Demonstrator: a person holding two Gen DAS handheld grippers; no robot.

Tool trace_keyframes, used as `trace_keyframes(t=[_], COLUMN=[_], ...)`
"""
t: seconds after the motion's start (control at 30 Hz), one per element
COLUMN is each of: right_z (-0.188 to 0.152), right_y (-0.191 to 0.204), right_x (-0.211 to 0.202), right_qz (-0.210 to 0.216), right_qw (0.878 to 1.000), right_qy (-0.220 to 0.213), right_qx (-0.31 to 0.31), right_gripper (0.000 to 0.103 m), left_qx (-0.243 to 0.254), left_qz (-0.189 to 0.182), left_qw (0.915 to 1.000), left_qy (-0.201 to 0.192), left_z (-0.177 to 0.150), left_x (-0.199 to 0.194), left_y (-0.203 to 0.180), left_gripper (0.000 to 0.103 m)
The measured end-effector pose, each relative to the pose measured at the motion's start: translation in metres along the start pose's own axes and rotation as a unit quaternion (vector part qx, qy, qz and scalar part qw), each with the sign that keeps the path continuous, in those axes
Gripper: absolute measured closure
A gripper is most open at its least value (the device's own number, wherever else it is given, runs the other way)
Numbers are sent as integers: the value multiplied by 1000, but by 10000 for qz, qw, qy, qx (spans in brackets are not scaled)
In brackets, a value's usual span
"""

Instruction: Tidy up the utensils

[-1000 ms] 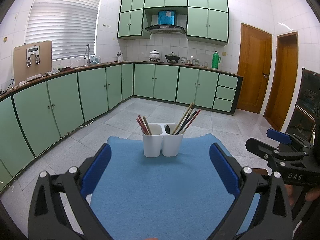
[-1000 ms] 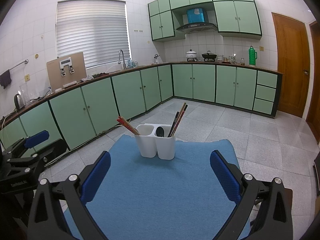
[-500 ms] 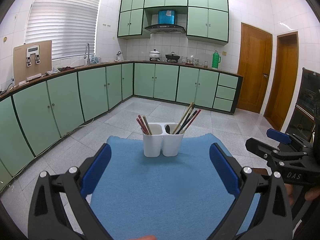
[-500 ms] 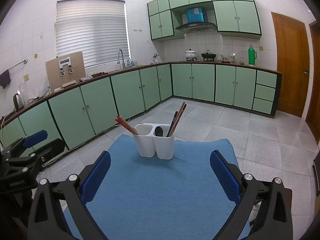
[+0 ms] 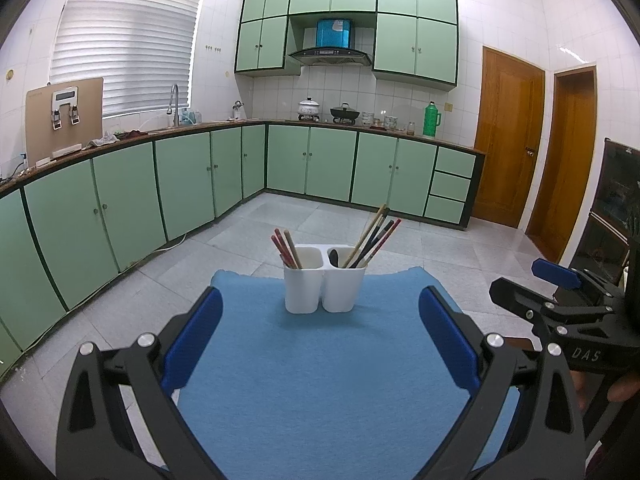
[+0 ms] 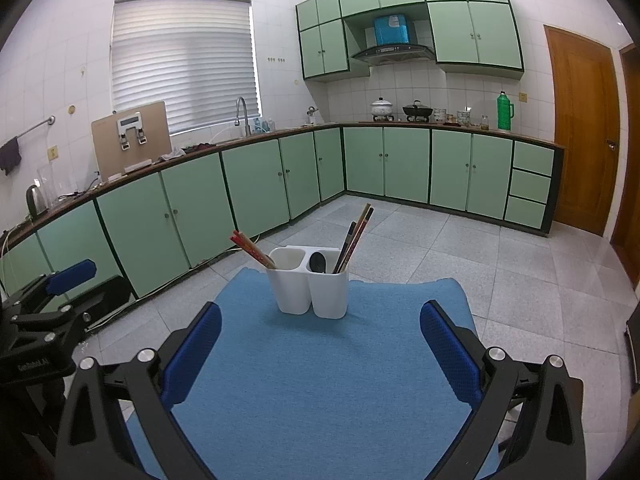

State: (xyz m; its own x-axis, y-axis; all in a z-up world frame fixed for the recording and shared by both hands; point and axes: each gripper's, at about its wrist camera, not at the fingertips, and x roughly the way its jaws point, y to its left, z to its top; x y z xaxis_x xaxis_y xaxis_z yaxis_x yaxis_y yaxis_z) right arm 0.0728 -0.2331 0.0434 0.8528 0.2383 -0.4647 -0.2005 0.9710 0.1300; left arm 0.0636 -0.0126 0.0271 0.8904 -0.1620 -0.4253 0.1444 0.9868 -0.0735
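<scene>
Fingers of the left gripper (image 5: 320, 336) stand wide apart with nothing between them, blue pads framing bare blue mat (image 5: 320, 380); the right gripper (image 6: 320, 344) is spread the same way and equally empty. Against the frames from a second ago almost nothing has moved on the left, while the right wrist view has eased a little nearer, so the holder sits slightly larger and lower there. I read that as a pause with a slight drift, not the start of a reach: no utensil has been lifted or shifted.

Beyond the pads, well apart from both grippers and roughly centred ahead of each, the white two-compartment utensil holder (image 5: 325, 280) stands upright near the mat's far edge. Its left cup holds red and wooden chopsticks (image 5: 285, 249) leaning left. Its right cup holds a dark spoon (image 6: 318, 262) and a bundle of mixed chopsticks (image 5: 374, 236) leaning right. No utensils lie loose on the mat, so the sorting looks either finished or yet to be set up.

Farther off run the green kitchen cabinets (image 5: 192, 176).
</scene>
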Motion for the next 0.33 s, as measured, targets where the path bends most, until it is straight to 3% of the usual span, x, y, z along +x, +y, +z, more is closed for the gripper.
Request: trace_keyframes(t=[0.33], right_z=[-4], right_y=[-3], right_x=[2], right_qz=[-47], right_qw=[10000], right_qy=[18], right_qx=[40], right_gripper=[5], left_qx=[5], left_qz=[53], left_qw=[10000], left_qy=[50], left_z=[2], left_x=[1], left_y=[-4], left_gripper=[7])
